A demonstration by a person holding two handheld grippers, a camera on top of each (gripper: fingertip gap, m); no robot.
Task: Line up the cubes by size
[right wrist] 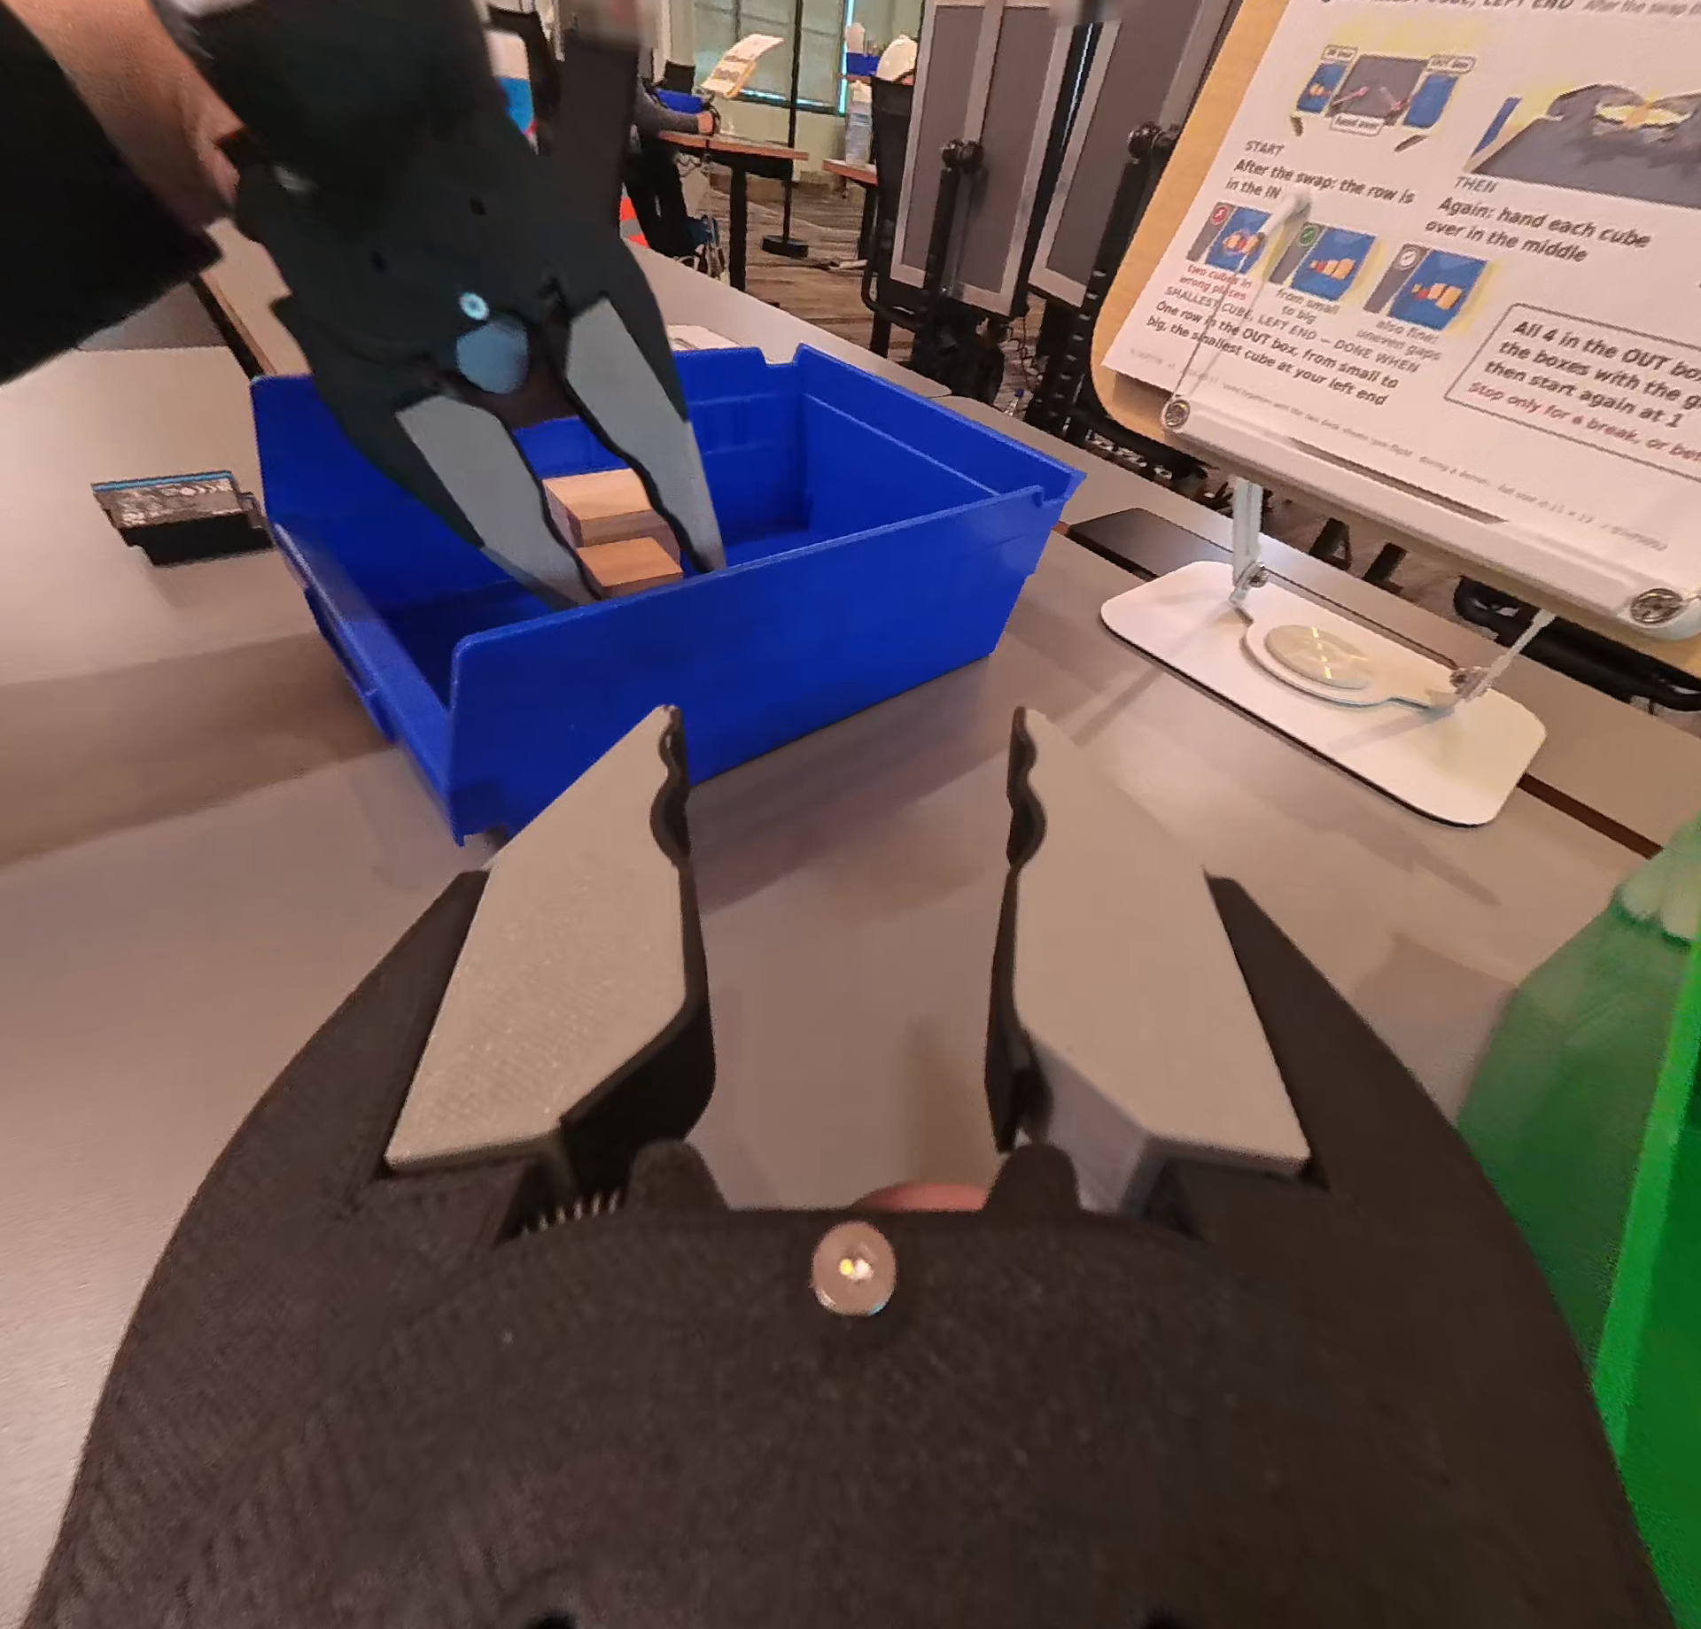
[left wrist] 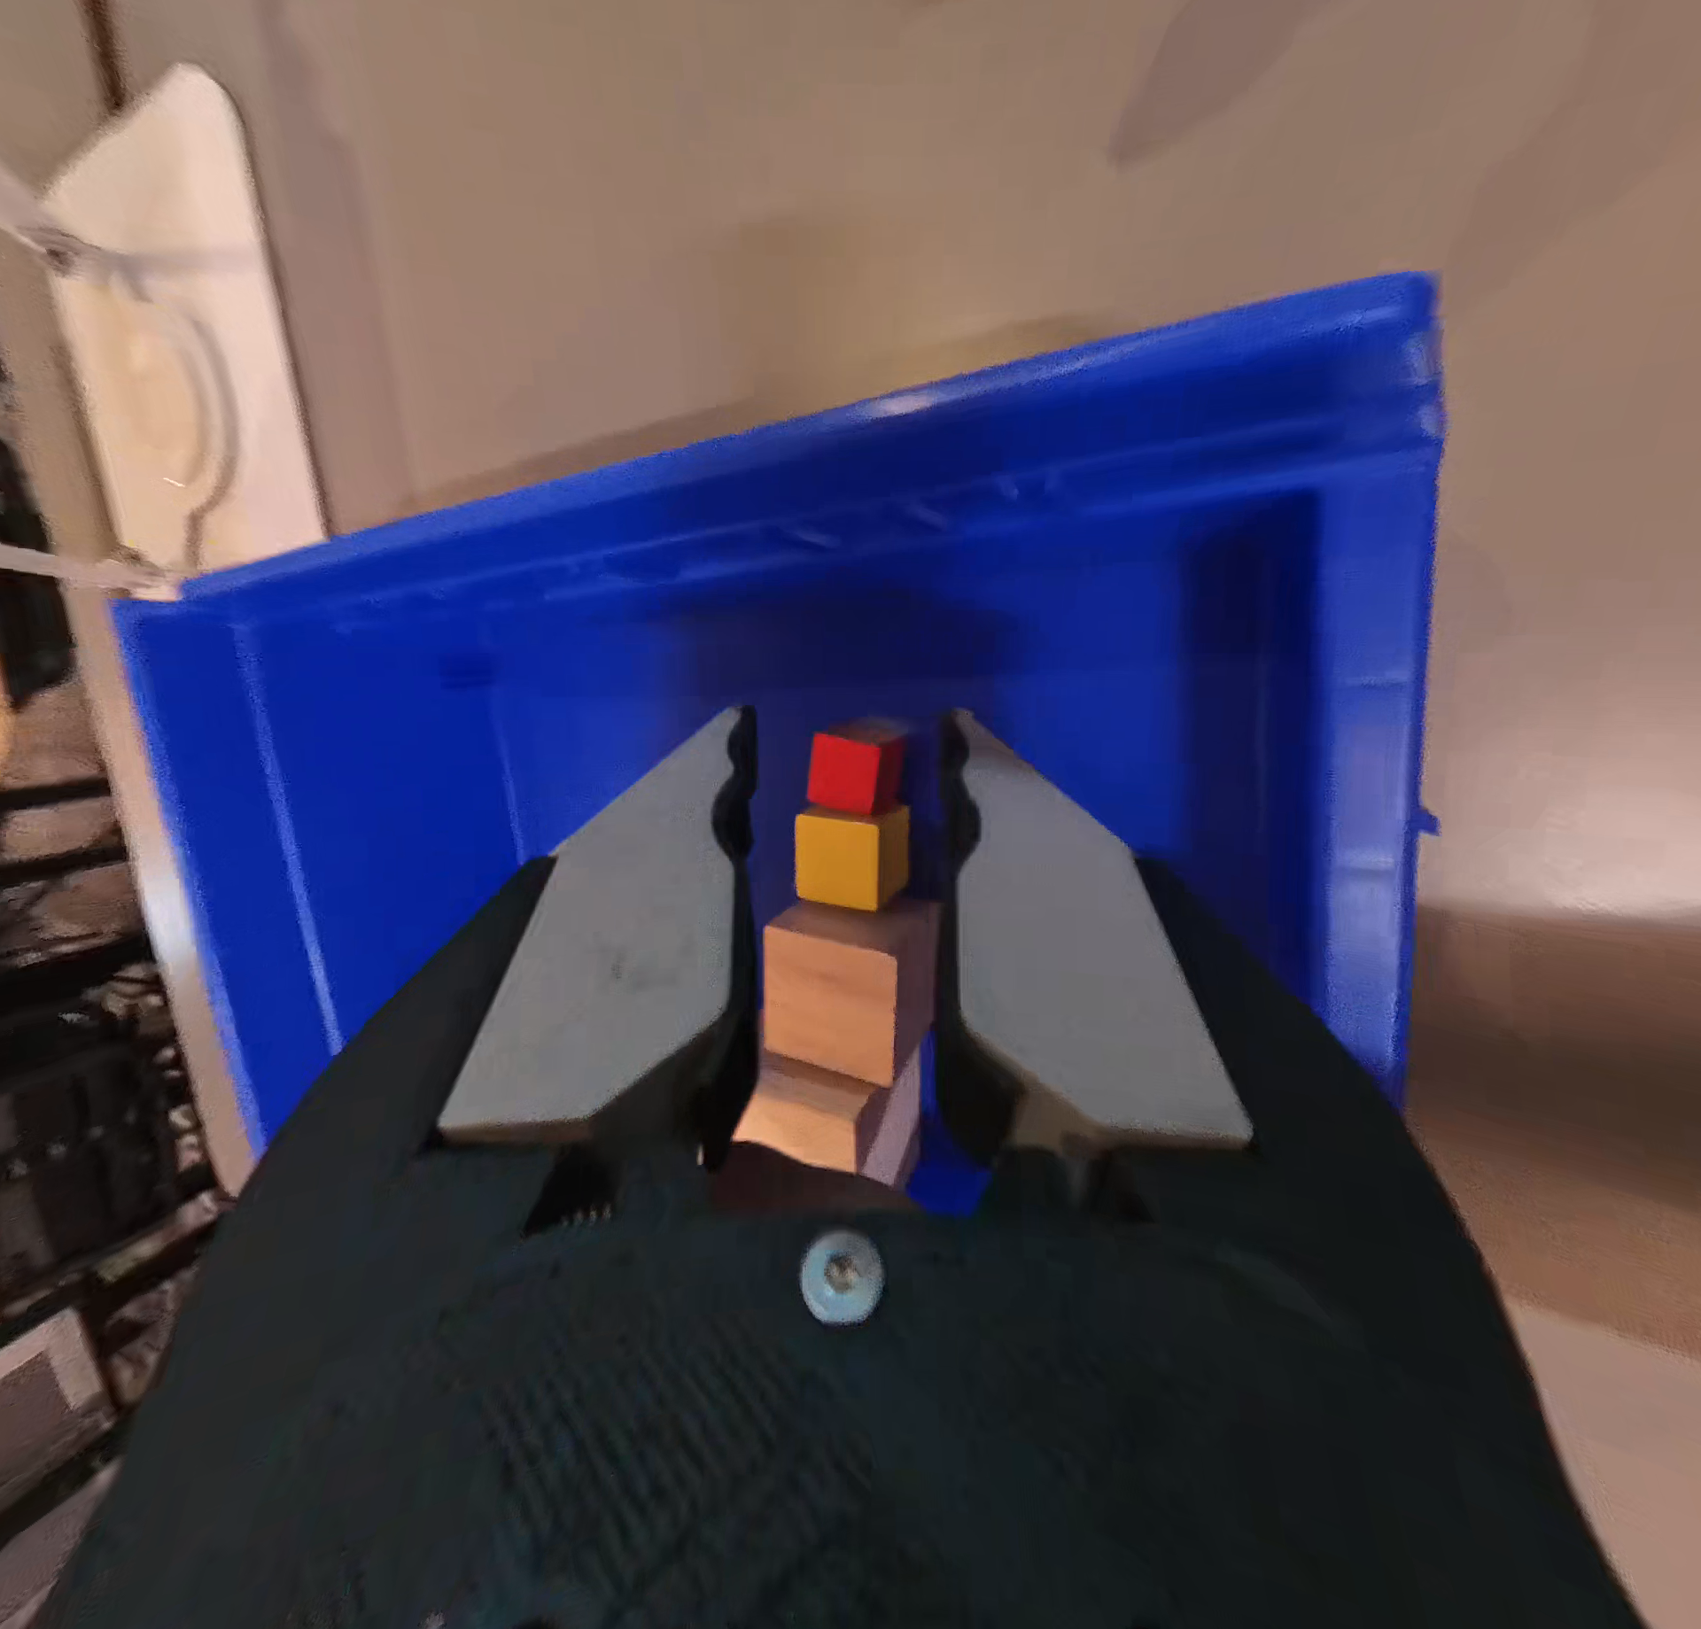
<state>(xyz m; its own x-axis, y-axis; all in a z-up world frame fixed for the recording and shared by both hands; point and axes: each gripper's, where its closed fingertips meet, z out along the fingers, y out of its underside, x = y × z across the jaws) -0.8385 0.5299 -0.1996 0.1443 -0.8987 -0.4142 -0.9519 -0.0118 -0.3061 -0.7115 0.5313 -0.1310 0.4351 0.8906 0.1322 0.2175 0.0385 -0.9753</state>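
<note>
Wooden cubes [left wrist: 828,996] lie between the left gripper's [left wrist: 847,729] parted fingers; right gripper [right wrist: 847,738] gapes empty.

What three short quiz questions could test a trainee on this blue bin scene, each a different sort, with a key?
1. True or false: the four cubes lie in one row inside the blue plastic bin.
2. Which cube sits beside the small red cube? A) the yellow cube B) a green cube
3. Fill in: the right gripper hangs over the grey ____.

Key: 1 true. 2 A. 3 table; its jaws stand open and empty, while the left gripper straddles the row.
</note>
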